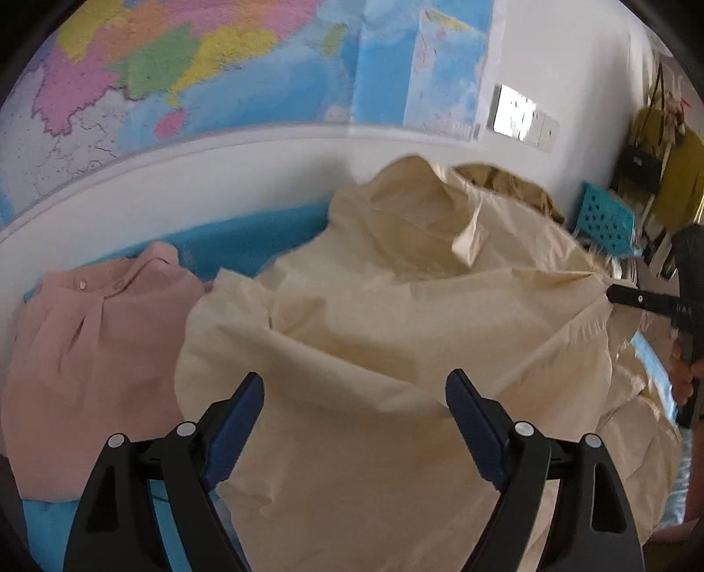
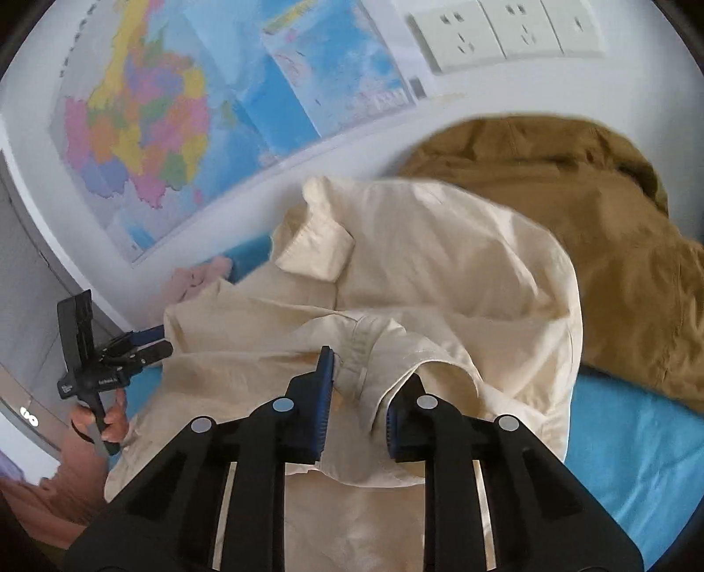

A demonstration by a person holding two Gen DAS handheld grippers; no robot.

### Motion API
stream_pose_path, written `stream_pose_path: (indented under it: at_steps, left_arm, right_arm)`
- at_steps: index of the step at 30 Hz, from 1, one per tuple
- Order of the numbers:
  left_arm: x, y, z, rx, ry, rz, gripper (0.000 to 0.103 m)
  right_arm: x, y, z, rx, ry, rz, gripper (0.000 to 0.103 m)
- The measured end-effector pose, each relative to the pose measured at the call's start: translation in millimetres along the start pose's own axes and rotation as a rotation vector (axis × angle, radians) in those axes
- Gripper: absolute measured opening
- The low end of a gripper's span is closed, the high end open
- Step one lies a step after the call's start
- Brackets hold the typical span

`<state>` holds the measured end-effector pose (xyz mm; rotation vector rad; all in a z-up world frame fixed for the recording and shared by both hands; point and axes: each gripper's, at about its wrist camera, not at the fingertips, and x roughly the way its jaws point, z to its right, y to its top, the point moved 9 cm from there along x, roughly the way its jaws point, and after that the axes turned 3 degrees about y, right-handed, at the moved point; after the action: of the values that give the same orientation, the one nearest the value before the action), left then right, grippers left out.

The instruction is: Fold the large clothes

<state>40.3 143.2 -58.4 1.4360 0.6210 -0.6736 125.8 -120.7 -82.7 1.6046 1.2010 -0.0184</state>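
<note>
A large cream shirt point(image 1: 396, 308) lies crumpled on a blue sheet point(image 2: 625, 440), its collar point(image 2: 317, 246) turned up toward the wall. In the right wrist view my right gripper point(image 2: 370, 367) is shut on a fold of the shirt near its placket, with cloth bunched between the blue pads. The left wrist view shows the same right gripper point(image 1: 614, 292) at the shirt's right edge, with creases drawn toward it. My left gripper point(image 1: 354, 383) stands open just above the shirt's near part, nothing between its fingers. From the right wrist view, the left gripper point(image 2: 165, 339) is at the shirt's left edge, held by a hand point(image 2: 110, 422).
A folded pink shirt point(image 1: 97, 334) lies to the left on the sheet. A brown garment point(image 2: 572, 220) is heaped behind the cream shirt at the right. A wall map point(image 1: 176, 66) and sockets point(image 2: 506, 31) are close behind. A teal basket point(image 1: 607, 220) stands at the far right.
</note>
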Motion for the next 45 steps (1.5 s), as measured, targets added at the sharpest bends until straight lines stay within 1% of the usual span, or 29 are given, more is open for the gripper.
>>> stream_pose_path:
  at_steps: [2, 3, 5, 6, 8, 9, 10, 11, 12, 14, 15, 16, 17, 20, 21, 24, 26, 28, 29, 30, 31, 34, 35, 37, 38, 39, 40, 42, 45]
  left_arm:
    - [13.4, -10.2, 2.5, 0.010, 0.015, -0.049, 0.082]
    - [16.9, -13.1, 2.6, 0.014, 0.035, -0.056, 0.082]
    - [18.6, -17.5, 3.0, 0.014, 0.047, -0.057, 0.082]
    - [18.3, -18.4, 2.7, 0.014, 0.053, -0.053, 0.082]
    - [16.3, -18.4, 3.9, 0.024, 0.067, -0.045, 0.082]
    - [15.3, -18.1, 4.4, 0.031, 0.074, -0.038, 0.082]
    - [14.4, -18.2, 4.8, 0.036, 0.080, -0.033, 0.082]
    - [13.6, -18.2, 5.6, 0.042, 0.082, -0.030, 0.082]
    - [13.1, -18.2, 6.1, 0.047, 0.086, -0.027, 0.082]
    - [12.7, -17.6, 7.5, 0.059, 0.094, -0.023, 0.082]
    - [12.9, -17.9, 8.8, 0.069, 0.097, -0.023, 0.082]
    - [12.7, -18.0, 9.5, 0.074, 0.100, -0.023, 0.082]
    - [12.8, -17.8, 10.1, 0.082, 0.104, -0.021, 0.082]
    - [12.7, -16.2, 10.7, 0.089, 0.111, -0.019, 0.082]
    - [11.8, -15.5, 10.5, 0.088, 0.113, -0.016, 0.082]
    - [7.5, -9.6, 11.1, 0.093, 0.116, 0.004, 0.082]
    - [7.4, -3.4, 12.1, 0.100, 0.105, 0.017, 0.082]
    - [15.4, -0.1, 12.6, 0.093, 0.076, 0.003, 0.082]
    - [23.8, -0.2, 10.4, 0.090, 0.073, -0.017, 0.082]
    - [32.4, -1.6, 9.6, 0.094, 0.076, -0.038, 0.082]
    - [40.6, -3.7, 7.8, 0.095, 0.084, -0.057, 0.082]
    - [69.1, -16.2, 7.5, 0.103, 0.078, -0.137, 0.081]
    - [73.3, -18.0, 6.4, 0.095, 0.075, -0.149, 0.082]
    - [70.1, -16.4, 5.9, 0.093, 0.065, -0.140, 0.081]
    - [66.8, -15.4, 4.9, 0.095, 0.067, -0.135, 0.081]
    - [57.4, -12.9, 2.7, 0.092, 0.066, -0.109, 0.081]
    - [50.9, -11.6, 1.4, 0.090, 0.058, -0.091, 0.081]
    - [31.0, -12.5, -4.1, 0.074, 0.041, -0.055, 0.082]
    - [7.2, -22.3, -10.7, 0.055, 0.009, -0.031, 0.082]
  right_arm:
    - [12.3, -11.8, 10.3, 0.027, -0.010, -0.049, 0.021]
    - [15.5, -14.8, 15.7, 0.045, -0.011, -0.057, 0.025]
    - [17.8, -19.7, 20.3, 0.069, -0.019, -0.067, 0.029]
    - [17.1, -21.5, 21.7, 0.075, -0.028, -0.070, 0.034]
    - [11.2, -23.0, 21.3, 0.072, -0.046, -0.071, 0.040]
    - [7.8, -21.6, 21.6, 0.071, -0.062, -0.067, 0.050]
    - [1.5, -18.4, 21.7, 0.066, -0.075, -0.059, 0.058]
    - [-7.8, -14.9, 19.6, 0.055, -0.099, -0.036, 0.060]
    - [-13.8, -9.6, 16.0, 0.041, -0.115, -0.008, 0.066]
    - [-25.7, -0.3, 6.3, 0.004, -0.122, 0.035, 0.068]
    - [-32.6, 6.6, -1.3, -0.020, -0.125, 0.065, 0.070]
    - [-35.7, 11.3, -8.5, -0.044, -0.120, 0.084, 0.076]
    - [-35.7, 15.0, -15.6, -0.071, -0.119, 0.091, 0.078]
    - [-20.0, 20.7, -41.1, -0.163, -0.102, 0.072, 0.079]
    - [-11.0, 19.7, -47.6, -0.186, -0.099, 0.055, 0.077]
    - [20.6, 13.8, -65.1, -0.268, -0.089, -0.016, 0.062]
    - [42.3, 8.2, -66.4, -0.297, -0.097, -0.068, 0.056]
    - [67.5, -0.5, -51.8, -0.299, -0.136, -0.133, 0.041]
    - [74.6, -4.0, -43.7, -0.294, -0.162, -0.155, 0.038]
    - [84.2, -8.5, -32.4, -0.289, -0.179, -0.181, 0.028]
    - [90.2, -11.8, -24.6, -0.271, -0.169, -0.192, 0.024]
    - [91.0, -13.5, -21.5, -0.269, -0.159, -0.181, 0.023]
    - [89.3, -13.6, -22.2, -0.270, -0.165, -0.178, 0.024]
    - [79.3, -13.9, -24.8, -0.265, -0.169, -0.171, 0.028]
    - [72.7, -12.6, -25.9, -0.257, -0.165, -0.157, 0.033]
    - [62.4, -10.8, -29.0, -0.246, -0.146, -0.135, 0.041]
    - [55.3, -8.9, -31.4, -0.242, -0.130, -0.118, 0.045]
    - [33.2, -9.2, -40.2, -0.267, -0.113, -0.078, 0.050]
    - [14.3, -17.0, -53.4, -0.301, -0.072, -0.065, 0.050]
